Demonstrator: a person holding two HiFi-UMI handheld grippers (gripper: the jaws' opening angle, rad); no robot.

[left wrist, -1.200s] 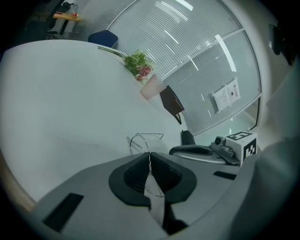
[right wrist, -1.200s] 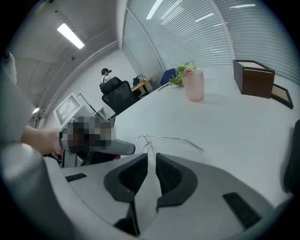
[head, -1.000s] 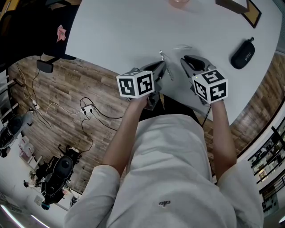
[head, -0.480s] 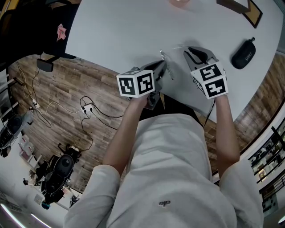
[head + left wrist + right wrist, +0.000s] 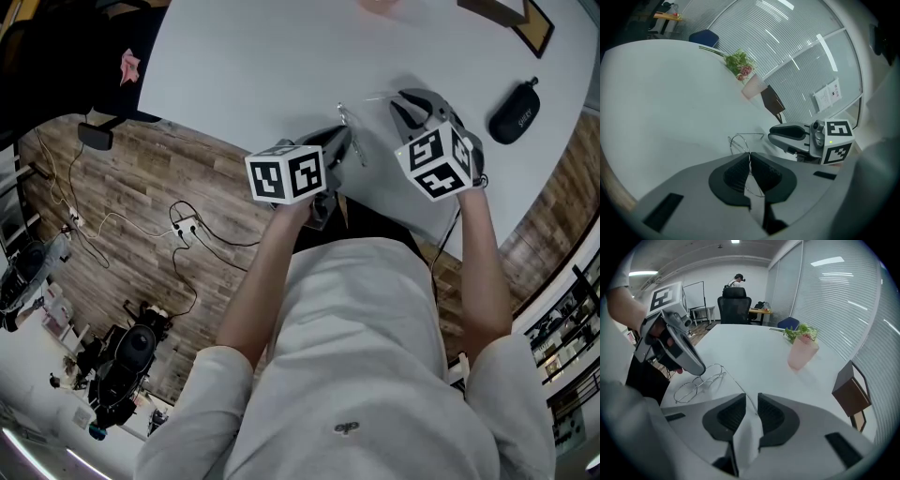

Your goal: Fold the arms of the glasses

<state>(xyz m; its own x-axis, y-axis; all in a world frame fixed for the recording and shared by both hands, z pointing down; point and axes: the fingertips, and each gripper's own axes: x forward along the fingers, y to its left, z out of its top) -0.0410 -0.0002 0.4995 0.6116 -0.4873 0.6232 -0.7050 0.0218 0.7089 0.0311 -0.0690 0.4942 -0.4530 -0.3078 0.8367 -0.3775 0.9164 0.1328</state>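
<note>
Two grippers shared the glasses (image 5: 699, 379): the left gripper (image 5: 749, 161) was clamped on their rim (image 5: 736, 139), while the right gripper (image 5: 751, 404), jaws just opening, loosely straddled one arm (image 5: 733, 386), which ran lengthwise from its gap toward the frame ahead-left.

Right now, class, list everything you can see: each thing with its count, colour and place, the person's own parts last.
table: one, white, under everything
glasses: one pair, silver wire, on the table near its edge
case: one, black, on the table at right
vase: one, pink, holding green stems, farther along the table
chair: one, black, beyond the table's far end
left gripper: one, grey, fingers shut on the glasses
right gripper: one, grey, fingers have just been opening, a glasses arm between them unpinched
</note>
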